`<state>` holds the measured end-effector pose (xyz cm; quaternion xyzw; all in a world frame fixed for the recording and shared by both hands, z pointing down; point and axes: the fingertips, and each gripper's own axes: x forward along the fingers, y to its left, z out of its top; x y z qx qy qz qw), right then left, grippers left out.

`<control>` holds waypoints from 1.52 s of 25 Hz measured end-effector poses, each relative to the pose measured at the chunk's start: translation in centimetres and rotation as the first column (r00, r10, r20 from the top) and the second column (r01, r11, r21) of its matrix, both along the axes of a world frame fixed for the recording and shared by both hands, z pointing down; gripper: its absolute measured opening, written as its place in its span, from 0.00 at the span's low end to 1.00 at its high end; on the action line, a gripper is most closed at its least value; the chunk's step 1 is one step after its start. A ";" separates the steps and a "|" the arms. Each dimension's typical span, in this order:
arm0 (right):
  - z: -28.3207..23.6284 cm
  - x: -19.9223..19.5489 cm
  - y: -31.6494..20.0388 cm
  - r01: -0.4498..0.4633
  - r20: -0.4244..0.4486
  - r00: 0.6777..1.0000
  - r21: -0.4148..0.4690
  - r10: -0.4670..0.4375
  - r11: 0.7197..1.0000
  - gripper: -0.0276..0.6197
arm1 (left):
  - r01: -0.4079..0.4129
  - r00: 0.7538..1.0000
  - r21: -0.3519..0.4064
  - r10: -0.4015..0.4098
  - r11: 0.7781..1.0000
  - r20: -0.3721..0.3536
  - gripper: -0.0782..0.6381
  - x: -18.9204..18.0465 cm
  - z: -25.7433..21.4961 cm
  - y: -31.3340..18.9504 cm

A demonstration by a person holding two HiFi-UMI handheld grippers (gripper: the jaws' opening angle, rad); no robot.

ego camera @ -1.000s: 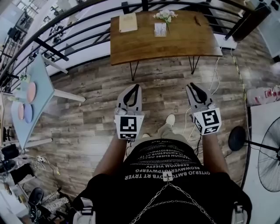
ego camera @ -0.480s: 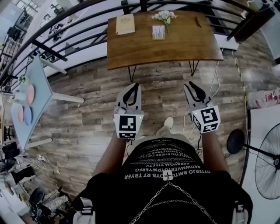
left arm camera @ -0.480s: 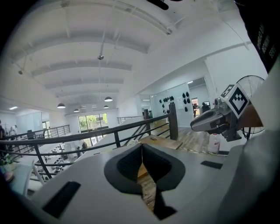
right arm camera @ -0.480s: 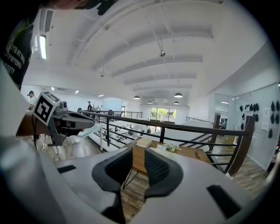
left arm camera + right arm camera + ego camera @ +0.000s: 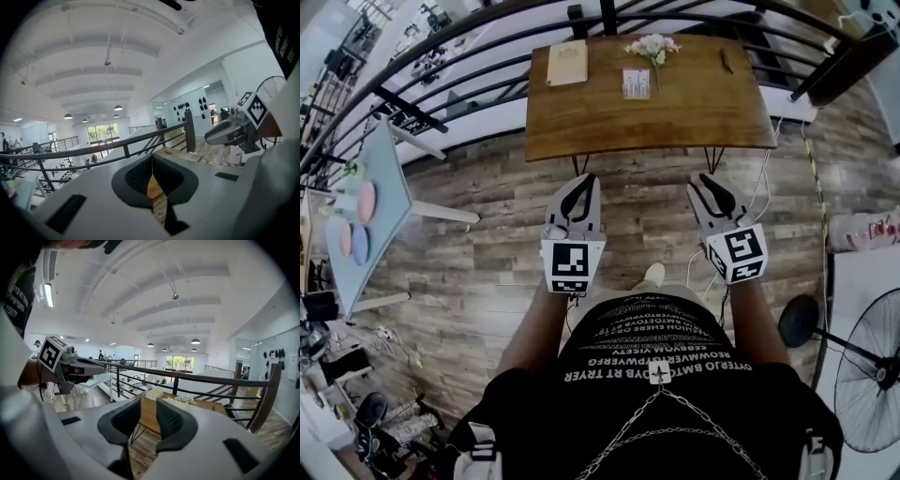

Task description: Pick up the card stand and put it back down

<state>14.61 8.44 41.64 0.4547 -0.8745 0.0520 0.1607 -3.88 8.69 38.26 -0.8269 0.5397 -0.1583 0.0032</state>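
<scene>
The card stand [image 5: 636, 82], a small white upright card, sits on the wooden table [image 5: 675, 108] near its far edge, beside a little bunch of flowers [image 5: 652, 45]. Both grippers hang over the plank floor short of the table, well apart from the stand. My left gripper [image 5: 585, 182] is shut with its pads pressed together [image 5: 151, 164] and nothing in it. My right gripper [image 5: 709, 181] has a gap between its pads [image 5: 147, 417]; its jaws are opening and nothing is between them. In the right gripper view the table [image 5: 149, 414] shows through that gap.
A tan notebook [image 5: 567, 62] and a dark pen [image 5: 727, 61] also lie on the table. A black railing [image 5: 469, 58] runs behind it. A pale blue table [image 5: 375, 202] with round discs stands left; a floor fan [image 5: 867, 361] stands right.
The table has come closer to both grippers as the person moves forward. The right gripper's jaws have parted a little. The left gripper stays shut.
</scene>
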 end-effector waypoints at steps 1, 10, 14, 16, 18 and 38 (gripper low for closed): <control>0.0 0.4 -0.4 0.003 0.001 1.000 0.002 -0.003 1.000 0.21 | 0.006 1.000 0.004 -0.006 1.000 0.000 0.15 0.4 -0.1 -0.3; 0.0 3.4 -4.0 0.041 0.007 0.999 -0.001 -0.041 0.999 0.22 | 0.042 0.999 0.008 -0.042 0.999 0.000 0.15 3.3 -0.4 -3.0; 0.6 4.0 -4.7 0.049 0.014 0.999 -0.013 -0.049 0.999 0.22 | 0.058 0.998 0.003 -0.058 0.998 0.009 0.15 3.6 -0.2 -3.6; 0.7 4.2 -4.8 0.047 0.020 0.999 -0.020 -0.047 0.999 0.22 | 0.059 0.998 -0.006 -0.059 0.998 0.017 0.15 3.6 0.1 -3.5; 0.8 4.5 -5.0 0.041 0.029 0.999 -0.023 -0.041 0.999 0.22 | 0.061 0.998 -0.016 -0.061 0.998 0.023 0.15 3.5 0.4 -3.3; 2.0 -0.9 -12.2 0.018 0.053 0.999 -0.061 -0.015 0.998 0.23 | 0.011 0.999 -0.045 -0.009 0.999 0.031 0.15 -0.7 1.7 -11.5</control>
